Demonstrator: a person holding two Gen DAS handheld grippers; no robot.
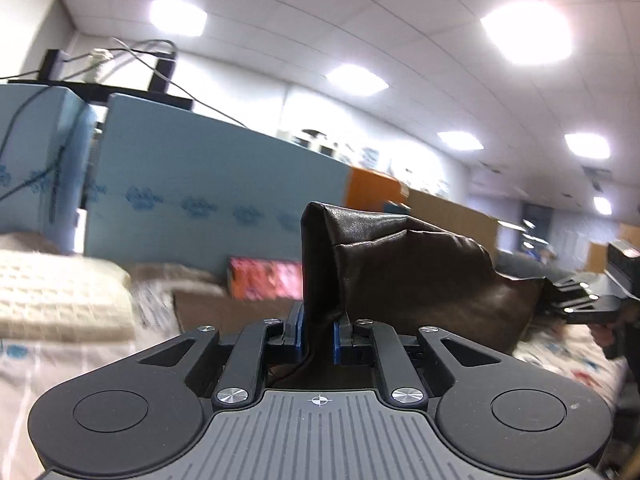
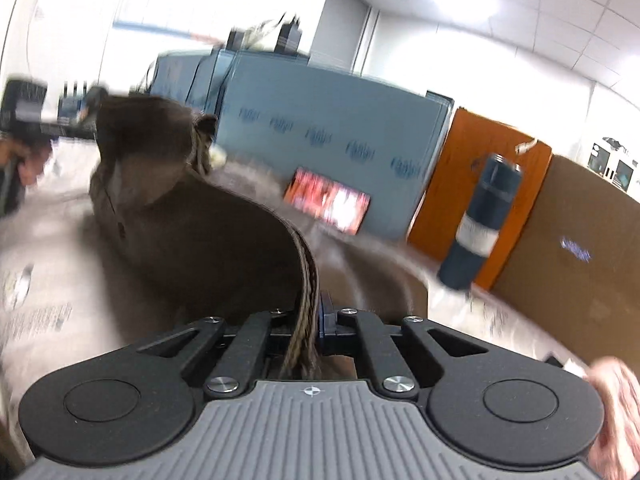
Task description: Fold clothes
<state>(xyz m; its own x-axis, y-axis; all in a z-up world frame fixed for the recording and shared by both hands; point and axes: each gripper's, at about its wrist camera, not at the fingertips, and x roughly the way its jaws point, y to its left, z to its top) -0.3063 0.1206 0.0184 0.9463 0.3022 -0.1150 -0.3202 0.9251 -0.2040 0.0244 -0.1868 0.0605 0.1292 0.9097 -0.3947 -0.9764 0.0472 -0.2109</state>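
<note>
A dark brown leather-like garment [image 1: 400, 272] hangs stretched between my two grippers, lifted above the bed. My left gripper [image 1: 318, 338] is shut on one edge of it, the fabric pinched between the blue pads. In the left wrist view the right gripper [image 1: 576, 300] shows at the far right, at the garment's other end. In the right wrist view my right gripper [image 2: 310, 320] is shut on the striped ribbed hem of the brown garment [image 2: 180, 220]. The left gripper [image 2: 60, 120] appears blurred at the upper left of that view, held by a hand.
A bed with a light patterned sheet [image 1: 80, 360] lies below. A cream knit item [image 1: 52, 296] sits at the left. Blue foam panels [image 1: 200, 184] and an orange board [image 2: 472, 184] stand behind. A dark blue flask [image 2: 480, 220] stands at the right, a red-orange picture [image 2: 328, 200] beside the panels.
</note>
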